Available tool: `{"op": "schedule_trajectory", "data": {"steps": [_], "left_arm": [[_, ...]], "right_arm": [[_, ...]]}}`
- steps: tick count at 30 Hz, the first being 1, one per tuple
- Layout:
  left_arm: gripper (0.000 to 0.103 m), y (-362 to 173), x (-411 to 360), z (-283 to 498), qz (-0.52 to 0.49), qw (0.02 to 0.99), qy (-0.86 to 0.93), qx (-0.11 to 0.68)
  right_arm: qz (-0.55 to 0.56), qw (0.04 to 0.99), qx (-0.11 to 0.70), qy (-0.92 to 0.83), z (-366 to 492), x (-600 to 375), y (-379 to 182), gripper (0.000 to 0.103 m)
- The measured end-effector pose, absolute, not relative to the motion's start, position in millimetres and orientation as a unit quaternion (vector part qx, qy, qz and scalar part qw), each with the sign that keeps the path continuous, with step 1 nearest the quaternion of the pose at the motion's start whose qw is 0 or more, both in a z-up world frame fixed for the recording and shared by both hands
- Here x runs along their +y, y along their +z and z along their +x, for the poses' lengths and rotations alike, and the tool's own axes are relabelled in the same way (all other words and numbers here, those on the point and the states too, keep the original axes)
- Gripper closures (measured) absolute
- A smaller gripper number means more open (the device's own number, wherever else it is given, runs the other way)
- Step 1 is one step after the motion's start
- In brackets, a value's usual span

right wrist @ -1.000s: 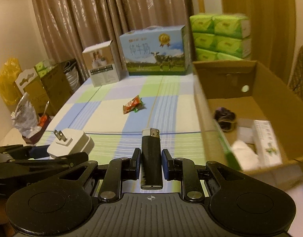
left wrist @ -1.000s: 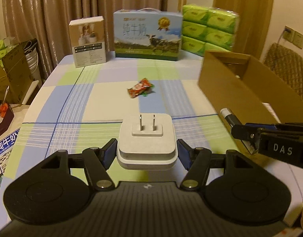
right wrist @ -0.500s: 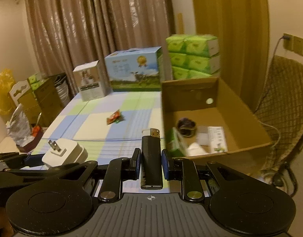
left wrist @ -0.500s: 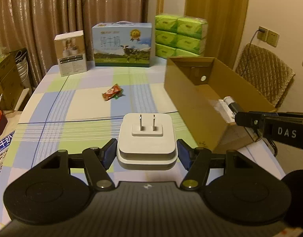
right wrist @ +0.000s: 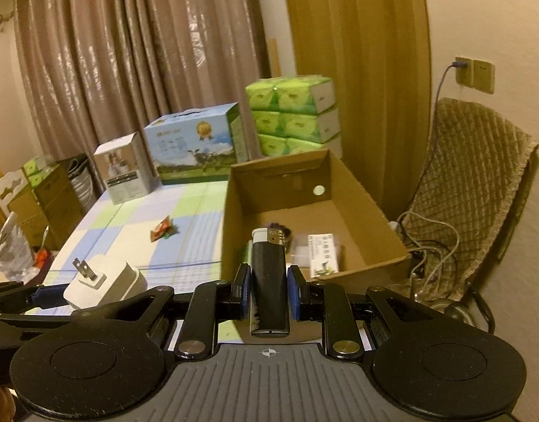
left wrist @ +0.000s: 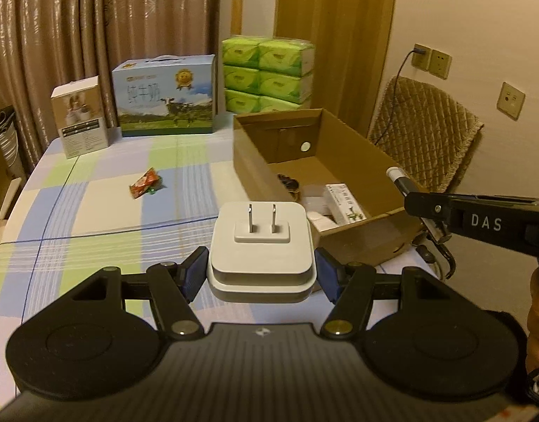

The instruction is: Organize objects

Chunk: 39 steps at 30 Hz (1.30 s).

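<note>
My left gripper (left wrist: 261,276) is shut on a white plug adapter (left wrist: 261,246), prongs up, held above the checked table's front edge (left wrist: 93,218), left of the open cardboard box (left wrist: 255,176). My right gripper (right wrist: 269,290) is shut on a black lighter (right wrist: 269,281), held upright in front of the box's near wall (right wrist: 234,232). The box holds a white packet (right wrist: 323,255), a dark round item (left wrist: 288,184) and other small things. The adapter (right wrist: 100,283) also shows in the right wrist view, the lighter's tip (left wrist: 397,177) in the left wrist view. A red snack packet (left wrist: 145,187) lies on the table.
At the table's back stand a small white carton (left wrist: 80,116), a blue milk carton (left wrist: 165,100) and stacked green tissue packs (left wrist: 265,74). A padded chair (left wrist: 424,133) with cables (right wrist: 427,246) stands right of the box. Boxes and bags (right wrist: 30,193) crowd the floor at left.
Both grippers have risen and swung right toward the box with their loads; the box interior now shows. Grips are unchanged.
</note>
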State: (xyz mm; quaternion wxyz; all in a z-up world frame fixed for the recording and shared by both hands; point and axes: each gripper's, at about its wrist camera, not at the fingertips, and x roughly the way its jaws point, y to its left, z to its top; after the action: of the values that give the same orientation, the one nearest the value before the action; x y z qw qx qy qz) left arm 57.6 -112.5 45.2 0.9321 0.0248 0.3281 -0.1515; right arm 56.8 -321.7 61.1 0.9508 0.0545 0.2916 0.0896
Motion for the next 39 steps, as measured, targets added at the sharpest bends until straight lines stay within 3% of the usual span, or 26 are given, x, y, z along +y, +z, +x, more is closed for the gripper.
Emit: {"op": "schedule_trajectory", "data": {"steps": [39], "left_arm": [[0.043, 45, -175, 84, 0.037, 0.922, -0.193, 0.333]], "right_arm": [[0.067, 0.954, 0.287, 0.058, 80, -377, 65, 0.084]]}}
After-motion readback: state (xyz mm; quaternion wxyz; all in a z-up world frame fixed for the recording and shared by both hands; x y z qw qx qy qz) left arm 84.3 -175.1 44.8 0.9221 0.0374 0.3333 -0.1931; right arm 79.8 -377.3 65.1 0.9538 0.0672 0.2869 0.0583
